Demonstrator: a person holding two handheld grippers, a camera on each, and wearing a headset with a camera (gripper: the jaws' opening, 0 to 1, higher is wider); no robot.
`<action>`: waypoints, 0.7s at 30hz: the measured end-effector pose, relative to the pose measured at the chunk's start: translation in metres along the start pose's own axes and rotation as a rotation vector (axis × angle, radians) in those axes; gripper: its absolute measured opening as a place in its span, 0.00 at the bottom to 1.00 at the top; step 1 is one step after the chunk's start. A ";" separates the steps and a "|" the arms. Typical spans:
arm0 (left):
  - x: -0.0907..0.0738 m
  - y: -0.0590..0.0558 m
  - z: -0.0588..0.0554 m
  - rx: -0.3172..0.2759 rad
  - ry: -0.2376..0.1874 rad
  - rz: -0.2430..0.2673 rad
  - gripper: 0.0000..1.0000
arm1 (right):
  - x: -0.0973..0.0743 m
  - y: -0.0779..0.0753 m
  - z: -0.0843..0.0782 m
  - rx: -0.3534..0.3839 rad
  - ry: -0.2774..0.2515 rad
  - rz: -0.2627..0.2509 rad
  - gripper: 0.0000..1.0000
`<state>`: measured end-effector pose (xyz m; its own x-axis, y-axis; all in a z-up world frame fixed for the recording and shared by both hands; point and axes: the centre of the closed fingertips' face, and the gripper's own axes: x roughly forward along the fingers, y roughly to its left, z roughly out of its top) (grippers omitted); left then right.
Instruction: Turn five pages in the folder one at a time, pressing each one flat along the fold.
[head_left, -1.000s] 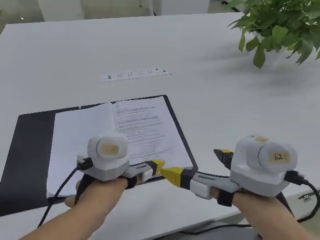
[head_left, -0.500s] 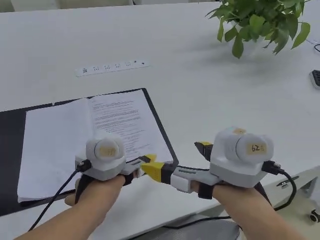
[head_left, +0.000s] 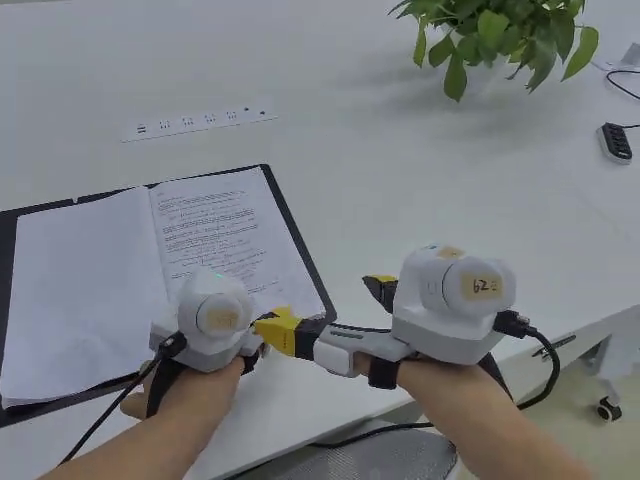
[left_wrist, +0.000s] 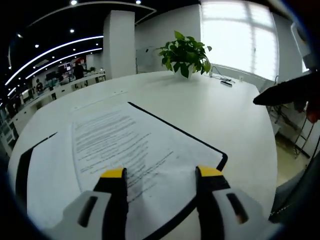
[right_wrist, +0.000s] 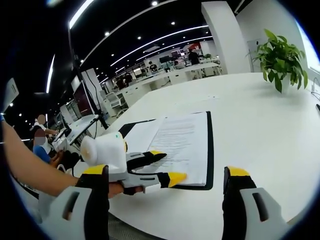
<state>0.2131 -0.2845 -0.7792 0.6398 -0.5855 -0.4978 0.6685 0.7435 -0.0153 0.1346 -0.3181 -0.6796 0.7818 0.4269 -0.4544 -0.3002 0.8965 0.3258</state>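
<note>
The folder (head_left: 80, 280) runs off the head view's left; its print (head_left: 215, 235) is illegible.

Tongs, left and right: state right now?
Left tongs: open, holding nothing, jaws either side of the printed page corner.
Right tongs: open wide, holding nothing.

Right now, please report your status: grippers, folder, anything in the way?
Left gripper open, jaws over the printed page, near corner. Right gripper open, pointing toward the left one. Folder lies open. Nothing on the pages.
</note>
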 end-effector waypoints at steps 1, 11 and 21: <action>0.000 0.001 0.000 0.000 -0.007 0.001 0.53 | 0.000 0.000 -0.001 0.003 0.003 0.000 0.94; -0.001 0.009 -0.001 -0.005 -0.043 -0.005 0.42 | 0.004 -0.003 -0.007 0.023 0.018 -0.002 0.94; -0.002 0.016 -0.001 -0.018 -0.043 0.003 0.30 | 0.010 -0.002 -0.010 0.024 0.041 0.009 0.93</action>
<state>0.2224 -0.2714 -0.7794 0.6580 -0.5963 -0.4598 0.6598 0.7508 -0.0295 0.1377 -0.3147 -0.6936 0.7560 0.4396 -0.4850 -0.2931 0.8898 0.3496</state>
